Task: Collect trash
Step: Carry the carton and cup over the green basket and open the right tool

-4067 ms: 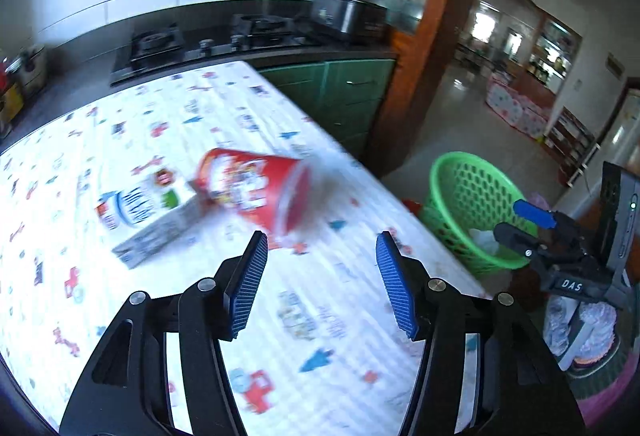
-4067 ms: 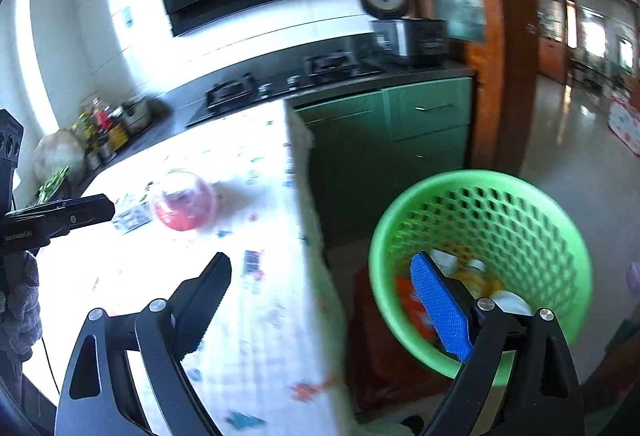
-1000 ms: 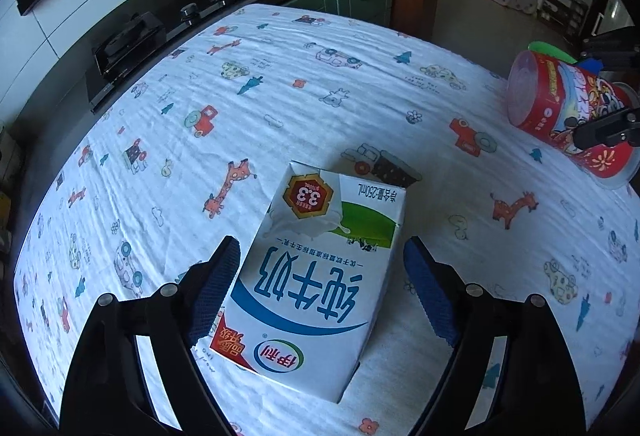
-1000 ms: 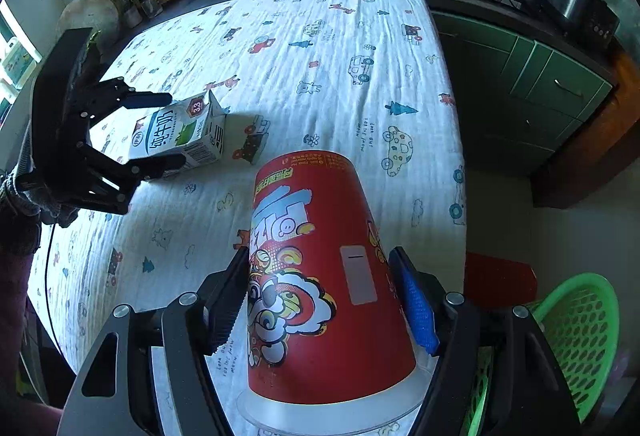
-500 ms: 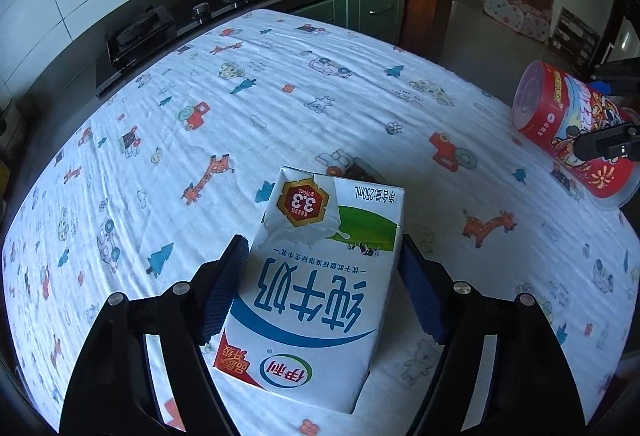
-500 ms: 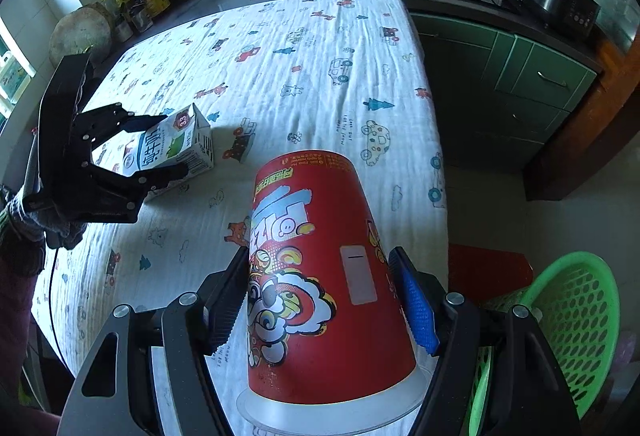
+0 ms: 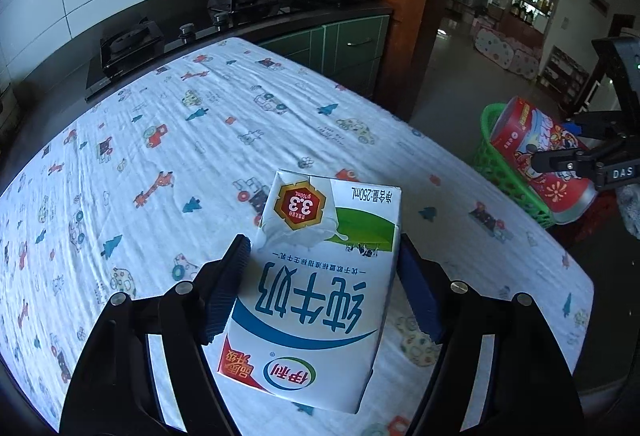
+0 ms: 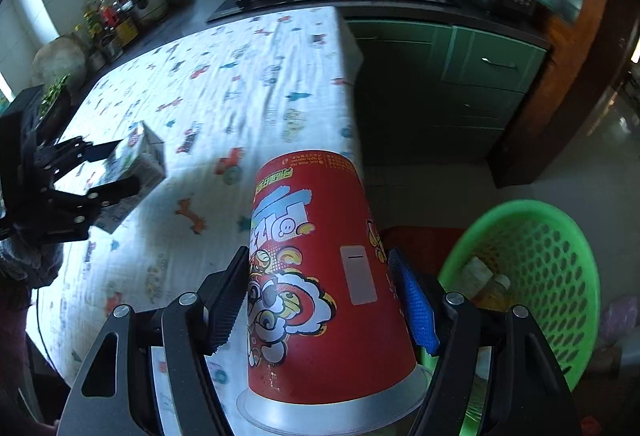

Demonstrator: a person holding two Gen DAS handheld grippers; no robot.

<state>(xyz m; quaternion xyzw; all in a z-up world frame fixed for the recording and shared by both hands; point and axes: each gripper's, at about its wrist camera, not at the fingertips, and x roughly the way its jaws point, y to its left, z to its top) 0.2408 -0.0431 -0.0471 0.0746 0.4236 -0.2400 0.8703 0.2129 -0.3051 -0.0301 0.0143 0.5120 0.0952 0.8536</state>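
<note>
The left gripper [image 7: 320, 288] has just been closing its jaws and now pinches the milk carton [image 7: 316, 276] by both sides, above the near part of the patterned tablecloth [image 7: 200, 139]. The right gripper [image 8: 320, 300] clamps the red paper cup [image 8: 320, 276], bottom end pointing far, at the table's right edge. The green basket [image 8: 560, 276] stands on the floor just right of it, with some trash inside.

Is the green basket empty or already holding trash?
Holding trash: through the green basket opening, pale crumpled items lie at the bottom; what they are is unclear.
</note>
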